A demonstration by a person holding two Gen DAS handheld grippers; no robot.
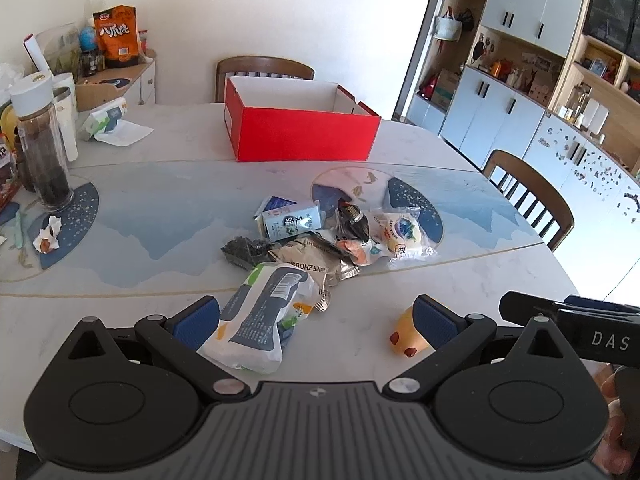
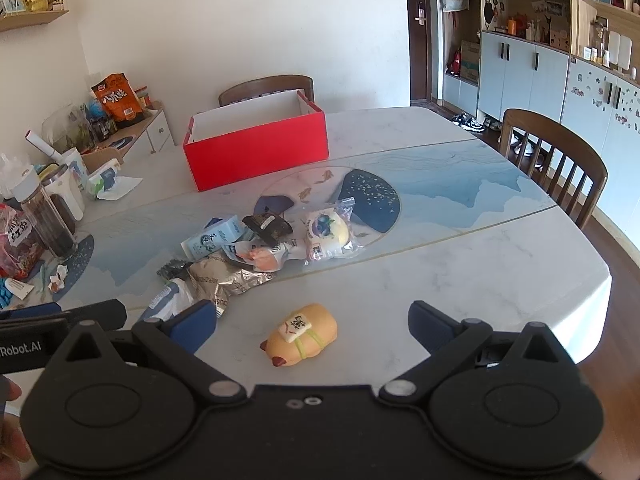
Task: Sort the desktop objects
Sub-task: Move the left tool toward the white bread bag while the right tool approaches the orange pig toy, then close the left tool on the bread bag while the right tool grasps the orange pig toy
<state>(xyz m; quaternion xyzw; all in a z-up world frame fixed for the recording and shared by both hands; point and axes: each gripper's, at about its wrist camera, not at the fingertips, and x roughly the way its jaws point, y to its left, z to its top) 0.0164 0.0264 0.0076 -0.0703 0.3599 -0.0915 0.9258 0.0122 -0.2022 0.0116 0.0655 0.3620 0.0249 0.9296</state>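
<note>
A pile of snack packets lies mid-table: a white and grey packet (image 1: 260,320), a silver foil packet (image 1: 312,266), a small milk carton (image 1: 290,222), a black packet (image 1: 352,220) and a clear bag with a yellow bun (image 1: 402,232). An orange toy (image 2: 302,334) lies apart, near the front edge. My left gripper (image 1: 316,320) is open, its left pad beside the white and grey packet. My right gripper (image 2: 312,326) is open, with the orange toy between its fingers. An open red box (image 1: 300,132) stands behind the pile and looks empty.
Bottles, cups and a tissue pack (image 1: 108,118) crowd the table's left side, with a dark jar (image 1: 44,160) nearest. Wooden chairs stand behind the box (image 1: 264,68) and at the right (image 1: 532,196). The table edge runs close on the right (image 2: 600,280).
</note>
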